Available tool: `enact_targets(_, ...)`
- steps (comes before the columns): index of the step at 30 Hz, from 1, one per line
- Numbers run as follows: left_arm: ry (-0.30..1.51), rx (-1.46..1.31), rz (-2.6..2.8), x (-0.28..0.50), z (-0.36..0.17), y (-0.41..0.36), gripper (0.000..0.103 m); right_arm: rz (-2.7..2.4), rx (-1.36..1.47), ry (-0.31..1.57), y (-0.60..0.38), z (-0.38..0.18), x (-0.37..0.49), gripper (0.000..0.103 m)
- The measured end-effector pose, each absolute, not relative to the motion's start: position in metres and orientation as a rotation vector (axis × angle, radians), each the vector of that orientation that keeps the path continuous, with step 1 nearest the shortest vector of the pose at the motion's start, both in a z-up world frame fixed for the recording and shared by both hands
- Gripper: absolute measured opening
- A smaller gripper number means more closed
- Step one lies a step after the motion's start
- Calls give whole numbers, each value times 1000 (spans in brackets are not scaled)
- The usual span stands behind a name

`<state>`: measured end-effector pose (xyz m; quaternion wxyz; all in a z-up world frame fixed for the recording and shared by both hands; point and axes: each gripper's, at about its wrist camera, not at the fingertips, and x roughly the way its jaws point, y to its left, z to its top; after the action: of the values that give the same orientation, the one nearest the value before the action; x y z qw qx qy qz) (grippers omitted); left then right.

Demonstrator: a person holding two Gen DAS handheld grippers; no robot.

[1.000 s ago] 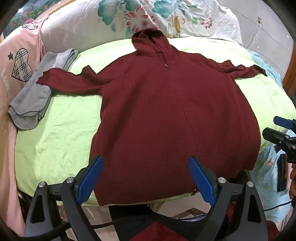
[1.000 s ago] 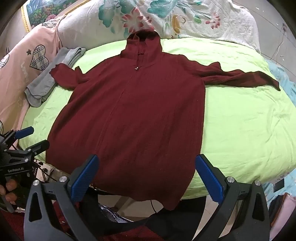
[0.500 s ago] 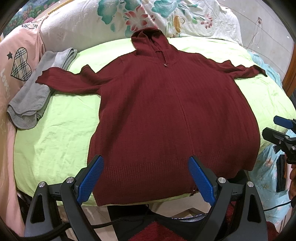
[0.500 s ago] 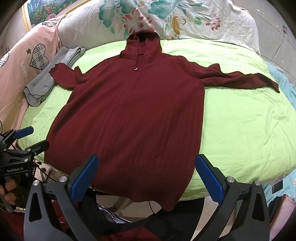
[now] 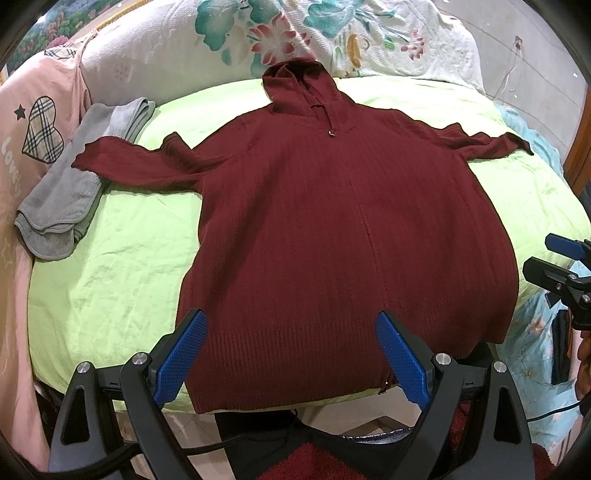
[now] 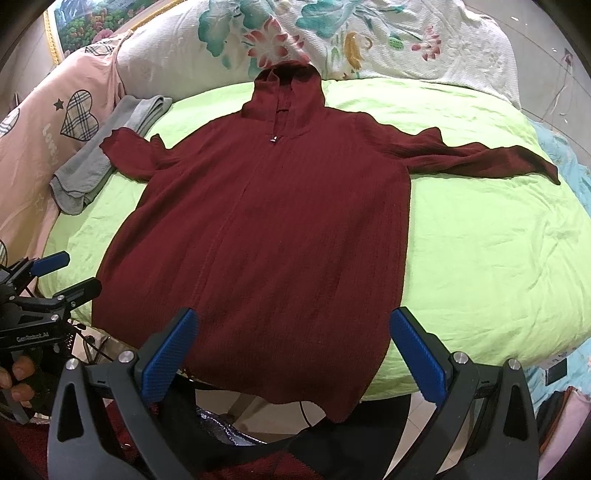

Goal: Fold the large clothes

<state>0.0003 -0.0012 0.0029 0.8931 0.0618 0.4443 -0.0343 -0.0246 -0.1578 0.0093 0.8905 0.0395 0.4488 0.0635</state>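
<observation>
A dark red knitted hoodie [image 5: 332, 229] [image 6: 273, 229] lies flat, front up, on a lime-green bed sheet [image 5: 122, 266] [image 6: 487, 251], with both sleeves spread sideways and the hood toward the pillows. Its hem hangs slightly over the near bed edge. My left gripper [image 5: 291, 354] stands open just above the hem, left of the zip's bottom end, holding nothing. My right gripper [image 6: 293, 350] is open over the hem's right half, also with nothing in it. Each gripper shows at the edge of the other's view: the right gripper [image 5: 554, 258], the left gripper [image 6: 55, 273].
A folded grey garment [image 5: 70, 188] [image 6: 103, 162] lies at the bed's left side under the left cuff. A pink pillow with a plaid heart [image 5: 40, 129] and a floral quilt [image 5: 295, 33] bound the far side. A hand [image 6: 14, 376] holds the left gripper.
Both views have shifted only slightly. The hoodie lies as before and both grippers stay open.
</observation>
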Motion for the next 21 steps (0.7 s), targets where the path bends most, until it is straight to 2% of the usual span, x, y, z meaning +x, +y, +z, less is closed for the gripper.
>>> enact_targets(15, 938, 130, -72, 9, 5, -6, 93, 127, 77, 971, -156, 7, -25, 103)
enact_targets(21, 961, 108, -82, 23, -2, -3, 93, 110, 109, 933, -168, 8, -22, 103)
